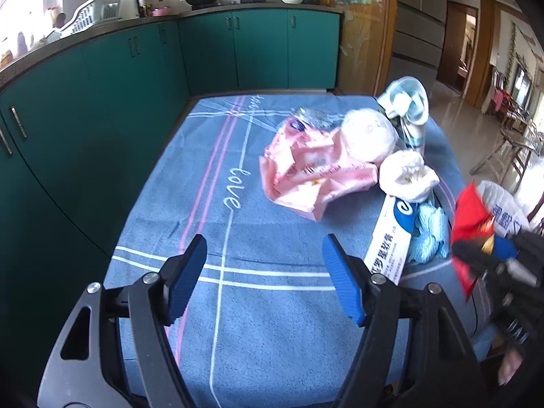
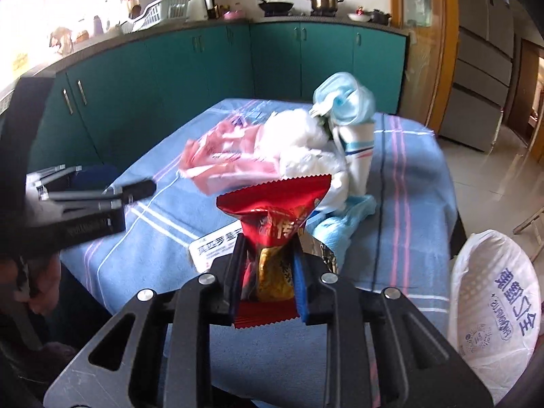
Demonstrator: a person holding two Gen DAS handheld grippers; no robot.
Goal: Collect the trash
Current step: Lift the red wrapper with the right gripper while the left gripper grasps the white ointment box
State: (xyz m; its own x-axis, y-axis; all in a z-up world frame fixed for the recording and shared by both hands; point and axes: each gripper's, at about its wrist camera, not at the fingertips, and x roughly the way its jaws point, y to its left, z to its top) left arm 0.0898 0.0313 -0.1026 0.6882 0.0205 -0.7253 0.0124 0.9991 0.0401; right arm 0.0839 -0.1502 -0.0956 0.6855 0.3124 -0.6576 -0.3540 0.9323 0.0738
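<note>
My right gripper (image 2: 268,241) is shut on a red snack wrapper (image 2: 275,210), lifted above the blue cloth-covered table (image 2: 142,224); the same red wrapper (image 1: 471,224) shows at the right edge of the left wrist view. My left gripper (image 1: 265,255) hangs open over bare cloth, nothing between its blue pads. Trash lies at the table's far right: a pink plastic package (image 1: 306,173), white crumpled tissue balls (image 1: 406,175), a white medicine box (image 1: 391,238), light blue cloth (image 1: 428,234), and a paper cup stuffed with a blue face mask (image 2: 350,125).
A white plastic bag (image 2: 493,306) with blue print hangs open off the table's right side. Teal kitchen cabinets (image 1: 102,102) run along the left and back. A fridge and tiled floor lie to the right.
</note>
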